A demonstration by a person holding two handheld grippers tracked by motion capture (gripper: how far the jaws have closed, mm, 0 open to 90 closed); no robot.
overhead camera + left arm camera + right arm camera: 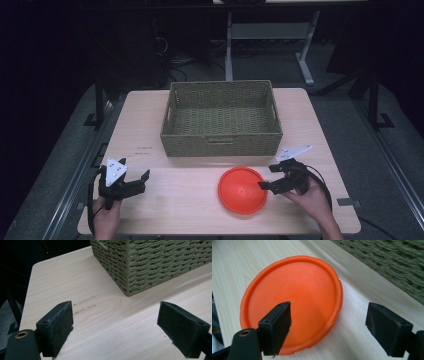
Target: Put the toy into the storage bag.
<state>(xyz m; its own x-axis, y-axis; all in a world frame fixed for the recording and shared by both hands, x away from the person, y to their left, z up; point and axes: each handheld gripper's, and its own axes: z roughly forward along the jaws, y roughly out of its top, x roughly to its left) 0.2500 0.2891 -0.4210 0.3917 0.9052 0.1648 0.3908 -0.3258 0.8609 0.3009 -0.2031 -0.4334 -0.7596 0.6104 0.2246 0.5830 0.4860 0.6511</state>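
An orange round dish (241, 190) lies on the wooden table (185, 200), in front of a woven green basket (221, 141). My right gripper (268, 176) is open at the dish's right rim; in the right gripper view one jaw hangs over the orange dish (294, 295) and the other over bare table beside the basket wall (387, 262). My left gripper (140, 181) is open near the table's front left, with bare wood between its jaws. Its own view shows the basket's corner (140, 267) ahead.
The basket stands empty at the middle back of the table. Faint dark marks (85, 303) show on the wood left of the basket. A white desk frame (270, 35) and cables lie on the dark floor beyond the table.
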